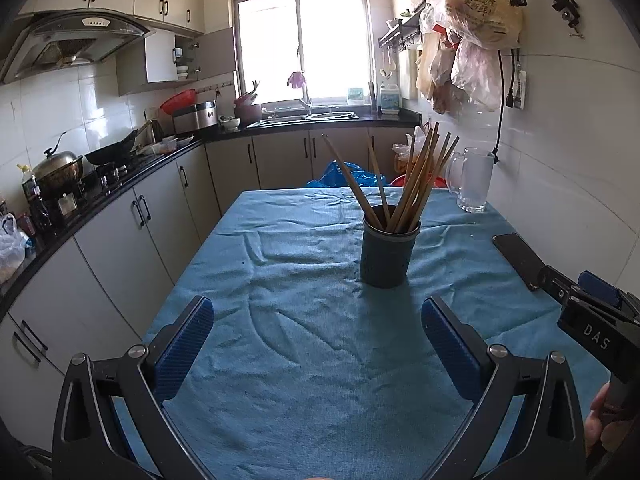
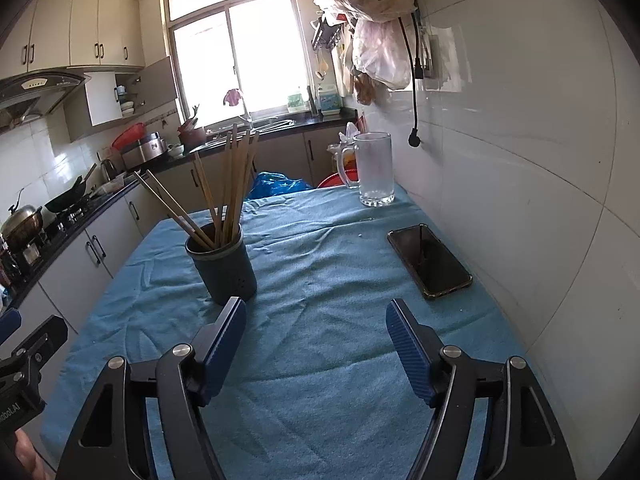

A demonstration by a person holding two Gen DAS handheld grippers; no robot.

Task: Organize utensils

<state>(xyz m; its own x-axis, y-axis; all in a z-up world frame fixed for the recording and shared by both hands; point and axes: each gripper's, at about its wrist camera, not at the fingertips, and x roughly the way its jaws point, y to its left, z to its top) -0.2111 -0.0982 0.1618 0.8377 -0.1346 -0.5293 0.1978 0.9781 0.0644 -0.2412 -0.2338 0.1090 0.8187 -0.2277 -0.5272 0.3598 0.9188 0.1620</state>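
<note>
Now — both my hand-held grippers, left hand-held gripper (image 1: 318, 320) and right hand-held gripper (image 2: 316, 322), released and empty | chopsticks (image 1: 412, 176) upright in holder (image 1: 386, 254) mid-counter (image 1: 280, 280) — apparently sorted.

Both wrist views low, windowward — shared holder (image 1: 386, 254) (image 2: 222, 268), left nearer.

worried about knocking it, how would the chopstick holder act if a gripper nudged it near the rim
The holder looks tall and narrow, so it would probably tip rather than slide. The chopsticks stick out well above it and lean outward, likely making it top-heavy. The wrinkled cloth may snag its base.
</note>
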